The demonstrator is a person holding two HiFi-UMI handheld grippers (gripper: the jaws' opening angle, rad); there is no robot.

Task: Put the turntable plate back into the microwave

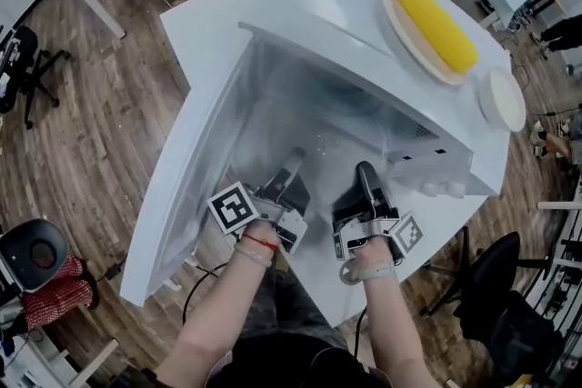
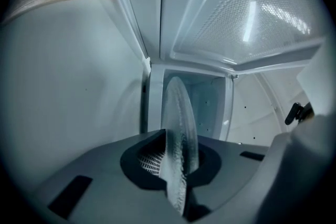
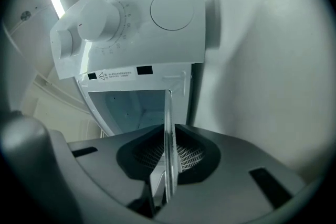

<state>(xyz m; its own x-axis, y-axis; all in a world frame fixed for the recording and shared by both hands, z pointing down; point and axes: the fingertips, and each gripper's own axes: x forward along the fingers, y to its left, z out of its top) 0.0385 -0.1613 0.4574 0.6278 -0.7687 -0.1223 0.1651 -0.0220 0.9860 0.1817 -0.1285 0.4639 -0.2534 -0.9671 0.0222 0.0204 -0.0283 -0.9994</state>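
Observation:
The clear glass turntable plate (image 1: 314,145) hangs level at the mouth of the white microwave (image 1: 300,4), reaching into its cavity. My left gripper (image 1: 293,170) is shut on the plate's near left rim and my right gripper (image 1: 366,175) on its near right rim. In the left gripper view the plate (image 2: 179,128) stands edge-on between the jaws of the left gripper (image 2: 178,168), with the cavity wall and ceiling behind. In the right gripper view the rim (image 3: 169,139) sits clamped in the right gripper (image 3: 168,168), below the control panel (image 3: 131,23) with its two knobs.
The microwave door (image 1: 182,168) swings open to the left. On top of the microwave lie a plate with a yellow corn cob (image 1: 435,24) and a white dish (image 1: 502,98). A black chair (image 1: 509,295) stands at the right, and a table leg (image 1: 95,4) at the far left.

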